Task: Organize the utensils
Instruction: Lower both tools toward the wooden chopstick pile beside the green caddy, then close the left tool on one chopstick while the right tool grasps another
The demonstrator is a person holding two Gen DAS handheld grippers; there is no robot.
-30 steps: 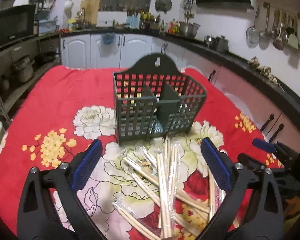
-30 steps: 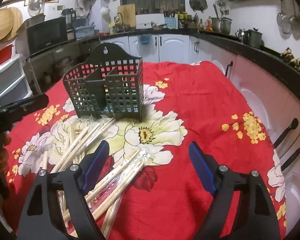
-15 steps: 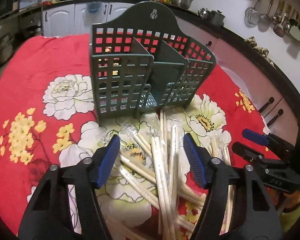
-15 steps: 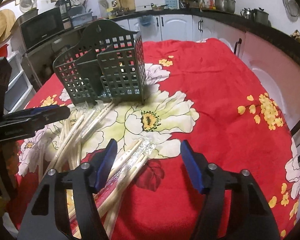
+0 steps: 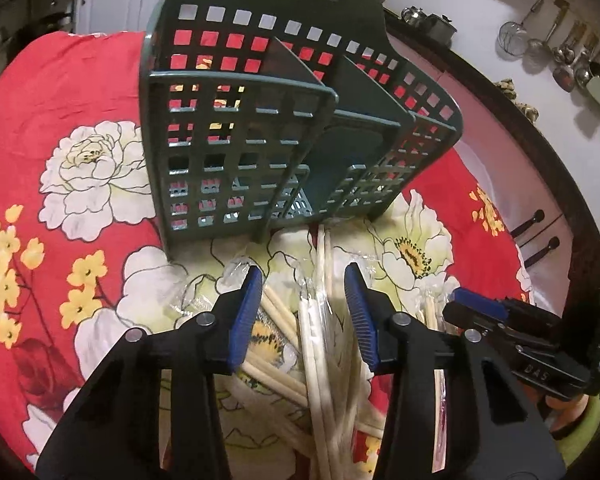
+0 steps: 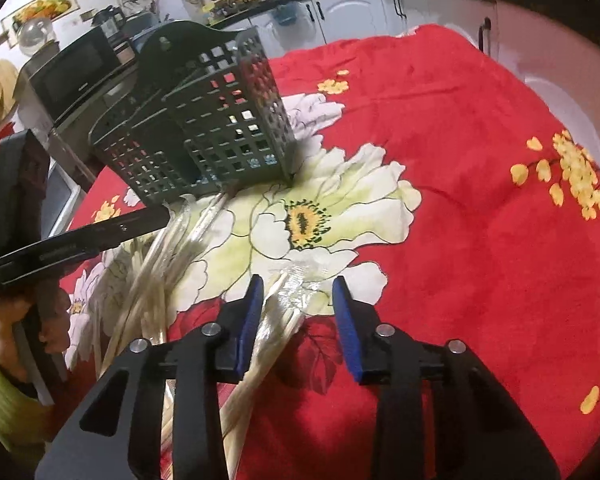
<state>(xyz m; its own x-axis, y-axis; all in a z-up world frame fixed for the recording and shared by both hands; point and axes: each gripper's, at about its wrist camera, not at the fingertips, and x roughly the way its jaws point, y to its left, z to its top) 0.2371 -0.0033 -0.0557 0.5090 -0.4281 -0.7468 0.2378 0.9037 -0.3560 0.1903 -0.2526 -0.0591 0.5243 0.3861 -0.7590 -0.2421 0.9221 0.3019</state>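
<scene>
A dark green slotted utensil caddy (image 5: pixel 284 128) stands on the red floral tablecloth; it also shows in the right wrist view (image 6: pixel 204 132). Several plastic-wrapped wooden chopstick pairs (image 5: pixel 320 344) lie scattered in front of it. My left gripper (image 5: pixel 303 304) is open and low over the pile, with a wrapped pair lying between its blue pads. My right gripper (image 6: pixel 298 312) is open over the tips of another wrapped bundle (image 6: pixel 276 320) at the pile's right edge. Each view shows the other gripper at its side.
The table is covered by a red cloth with white and yellow flowers (image 6: pixel 460 160). White kitchen cabinets and a dark counter (image 6: pixel 380 4) run behind it. Ladles and strainers (image 5: pixel 560 56) hang on the right wall. A microwave (image 6: pixel 76 76) stands at the left.
Both grippers have moved forward and down toward the chopsticks, and their jaws have narrowed from wide open to partly open. The caddy now looms much closer in the left wrist view.
</scene>
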